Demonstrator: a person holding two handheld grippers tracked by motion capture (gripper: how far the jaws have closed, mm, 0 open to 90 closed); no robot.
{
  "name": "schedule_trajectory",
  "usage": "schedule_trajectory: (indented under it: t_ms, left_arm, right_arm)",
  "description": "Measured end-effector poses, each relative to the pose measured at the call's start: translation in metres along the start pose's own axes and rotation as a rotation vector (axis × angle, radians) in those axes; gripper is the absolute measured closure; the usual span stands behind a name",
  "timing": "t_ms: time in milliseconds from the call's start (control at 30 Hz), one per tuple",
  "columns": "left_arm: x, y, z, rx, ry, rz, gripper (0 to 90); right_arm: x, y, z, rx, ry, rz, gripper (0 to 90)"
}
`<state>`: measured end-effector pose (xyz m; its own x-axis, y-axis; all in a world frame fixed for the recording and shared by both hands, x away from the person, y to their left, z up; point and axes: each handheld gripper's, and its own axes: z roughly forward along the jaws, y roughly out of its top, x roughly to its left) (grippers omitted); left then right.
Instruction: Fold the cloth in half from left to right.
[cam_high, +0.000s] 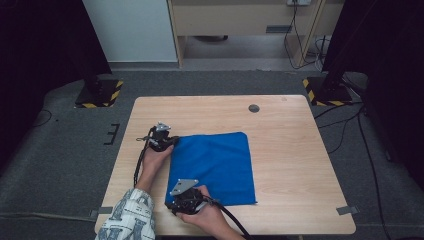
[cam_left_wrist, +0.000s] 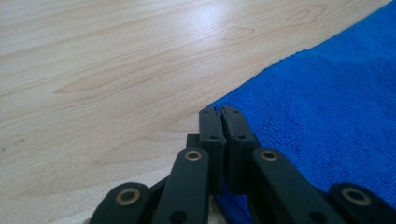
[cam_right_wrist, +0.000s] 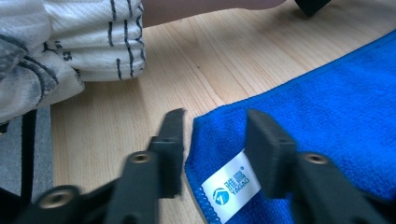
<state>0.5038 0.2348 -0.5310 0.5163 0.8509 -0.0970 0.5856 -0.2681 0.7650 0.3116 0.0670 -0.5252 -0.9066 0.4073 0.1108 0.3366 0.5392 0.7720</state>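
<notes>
A blue cloth lies flat on the wooden table, left of the middle. My left gripper is at its far left corner. In the left gripper view the black jaws stand pressed together right at that corner of the cloth, pinching it. My right gripper is at the near left corner. In the right gripper view its jaws stand apart on either side of that corner of the cloth, where a white label is sewn on; the pads do not touch the fabric.
A small dark round cap sits in the table near its far edge. A patterned white sleeve lies just ahead of my right gripper. Stands with yellow-black striped bases rest on the floor beyond the table's far corners.
</notes>
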Motion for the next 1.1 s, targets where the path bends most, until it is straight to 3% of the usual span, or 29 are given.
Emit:
schedule_trajectory:
  t_ms: [167, 433, 533, 600, 667, 733, 900, 1100]
  left_arm:
    - [-0.003, 0.003, -0.002, -0.005, -0.007, 0.006, 88.3]
    - [-0.004, 0.006, -0.005, -0.028, -0.015, -0.005, 88.5]
    - [-0.005, 0.007, -0.005, -0.032, -0.020, -0.009, 88.6]
    - [-0.006, 0.008, -0.006, -0.033, -0.021, -0.007, 88.7]
    - [-0.006, 0.009, -0.007, -0.038, -0.023, -0.009, 88.7]
    - [-0.006, 0.011, -0.009, -0.045, -0.025, -0.013, 88.8]
    - [-0.009, 0.016, -0.012, -0.055, -0.029, -0.015, 88.9]
    - [-0.015, 0.032, -0.015, -0.074, -0.044, -0.004, 88.9]
  right_arm:
    - [0.006, 0.000, -0.002, -0.005, -0.008, -0.017, 49.6]
    - [0.010, -0.001, 0.007, 0.013, -0.026, -0.037, 51.7]
    - [0.009, -0.002, 0.011, 0.034, -0.044, -0.034, 57.9]
    - [0.009, -0.001, 0.011, 0.035, -0.058, -0.050, 70.1]
    - [0.007, 0.000, 0.009, 0.028, -0.041, -0.040, 81.2]
    - [0.005, 0.002, 0.006, 0.015, -0.031, -0.035, 86.6]
    - [-0.001, 0.004, -0.009, -0.035, -0.023, 0.000, 88.1]
    - [-0.005, 0.008, -0.030, -0.076, -0.029, -0.007, 88.1]
